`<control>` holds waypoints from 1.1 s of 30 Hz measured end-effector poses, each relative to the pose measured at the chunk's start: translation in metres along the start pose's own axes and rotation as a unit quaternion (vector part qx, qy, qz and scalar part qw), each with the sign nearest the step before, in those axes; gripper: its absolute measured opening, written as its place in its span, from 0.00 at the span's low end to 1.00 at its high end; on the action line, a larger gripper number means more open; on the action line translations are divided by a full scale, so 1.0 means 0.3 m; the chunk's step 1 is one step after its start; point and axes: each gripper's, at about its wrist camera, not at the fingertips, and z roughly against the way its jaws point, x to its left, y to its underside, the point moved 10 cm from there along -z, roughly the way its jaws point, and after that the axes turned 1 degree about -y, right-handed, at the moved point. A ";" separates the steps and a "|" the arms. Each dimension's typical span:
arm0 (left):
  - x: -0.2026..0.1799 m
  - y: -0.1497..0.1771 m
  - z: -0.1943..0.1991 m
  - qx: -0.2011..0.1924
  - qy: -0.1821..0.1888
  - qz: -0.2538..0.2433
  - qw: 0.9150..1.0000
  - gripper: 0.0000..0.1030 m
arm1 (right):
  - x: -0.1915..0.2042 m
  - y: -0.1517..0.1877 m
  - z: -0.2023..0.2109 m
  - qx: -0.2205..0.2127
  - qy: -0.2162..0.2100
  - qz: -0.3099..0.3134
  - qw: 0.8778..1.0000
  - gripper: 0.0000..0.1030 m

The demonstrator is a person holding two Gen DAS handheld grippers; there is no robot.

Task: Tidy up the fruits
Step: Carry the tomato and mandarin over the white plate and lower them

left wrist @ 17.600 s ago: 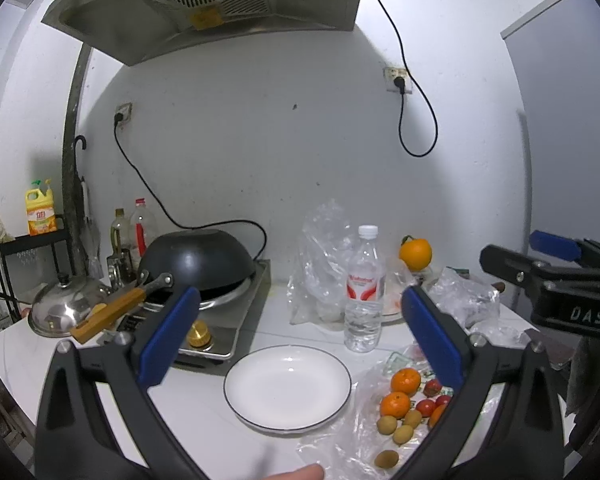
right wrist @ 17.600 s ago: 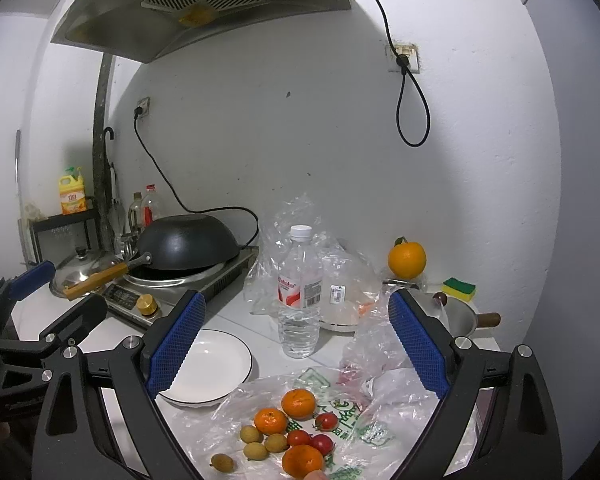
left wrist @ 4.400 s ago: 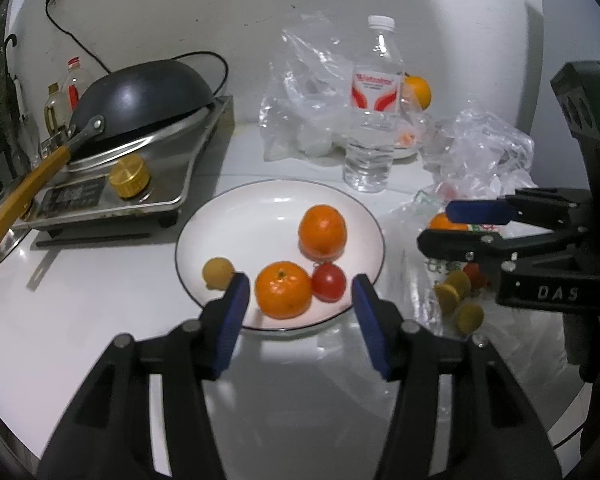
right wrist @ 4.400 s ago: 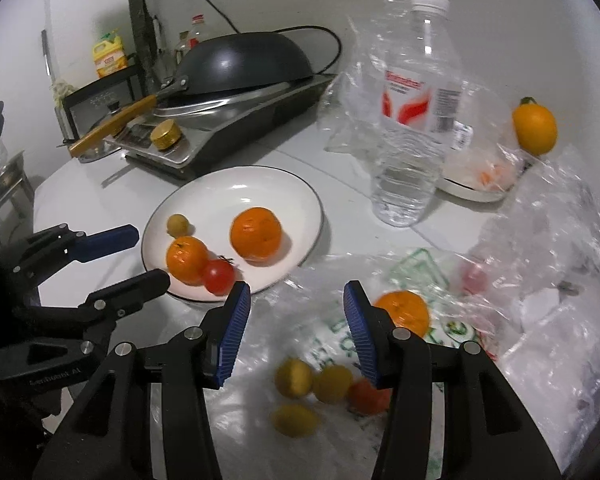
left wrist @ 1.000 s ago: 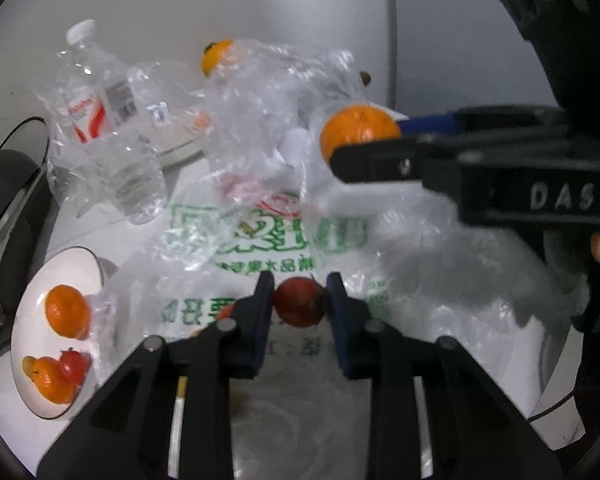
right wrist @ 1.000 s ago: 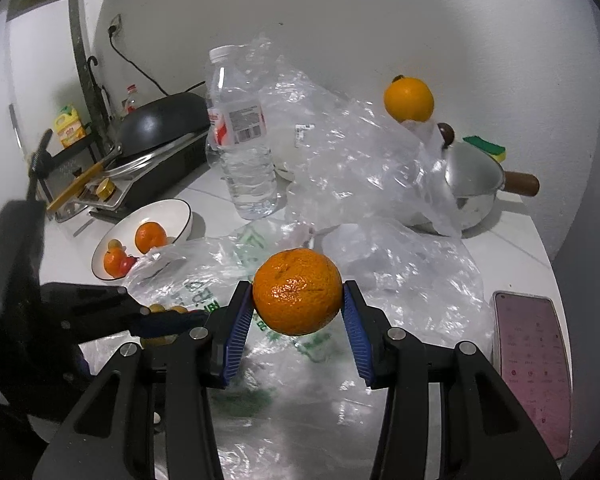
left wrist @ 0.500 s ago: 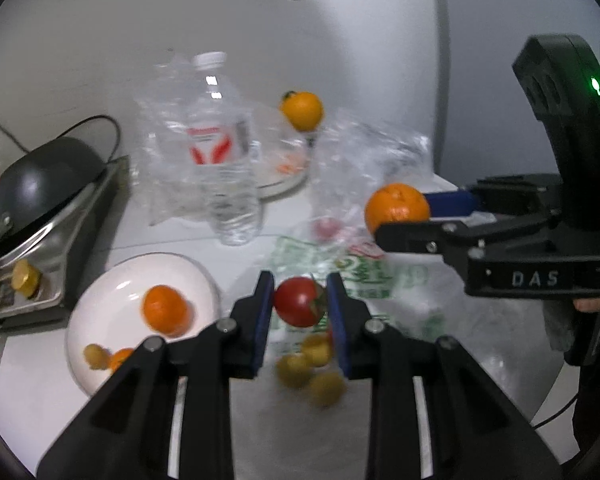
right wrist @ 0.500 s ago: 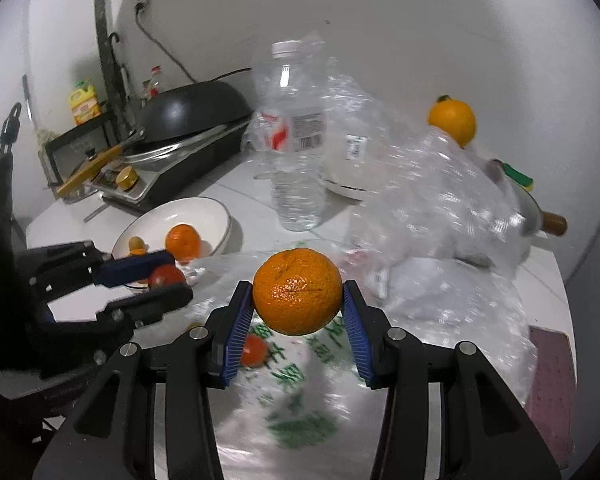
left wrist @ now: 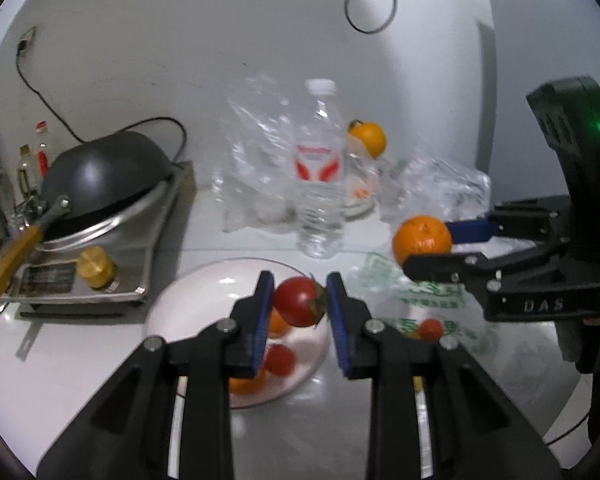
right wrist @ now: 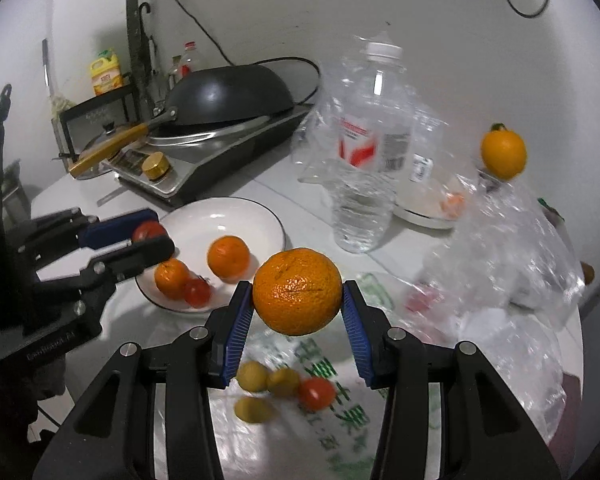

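My left gripper (left wrist: 300, 304) is shut on a red tomato (left wrist: 299, 301) and holds it above the near edge of the white plate (left wrist: 204, 280). It also shows in the right wrist view (right wrist: 148, 236). My right gripper (right wrist: 298, 300) is shut on an orange (right wrist: 298, 291), held above the printed plastic bag (right wrist: 340, 432); it also shows in the left wrist view (left wrist: 422, 237). The plate (right wrist: 236, 208) holds two oranges (right wrist: 228, 258) and a tomato (right wrist: 198, 292). Small yellow fruits (right wrist: 254, 376) and a tomato (right wrist: 316, 392) lie on the bag.
A water bottle (right wrist: 366, 152) stands behind the plate, among crumpled clear bags (right wrist: 496, 256). A wok on a cooktop (right wrist: 228, 96) is at the back left. Another orange (right wrist: 502, 154) sits at the back right. A saucer (right wrist: 424, 208) stands beside the bottle.
My left gripper has carried the tomato left from the bag to over the plate. My right gripper has kept the orange and swung left toward the plate.
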 end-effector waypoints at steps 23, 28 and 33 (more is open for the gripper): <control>0.298 0.025 -0.158 0.026 -0.041 0.038 0.998 0.27 | 0.160 -0.194 -0.208 -0.001 -0.053 -0.002 0.999 0.46; 0.295 0.074 -0.221 0.055 -0.042 0.026 0.997 0.27 | 0.153 -0.206 -0.262 0.007 -0.056 -0.014 0.998 0.46; 0.301 0.103 -0.258 0.072 -0.039 0.035 0.996 0.27 | 0.136 -0.205 -0.331 0.017 -0.070 -0.049 0.996 0.46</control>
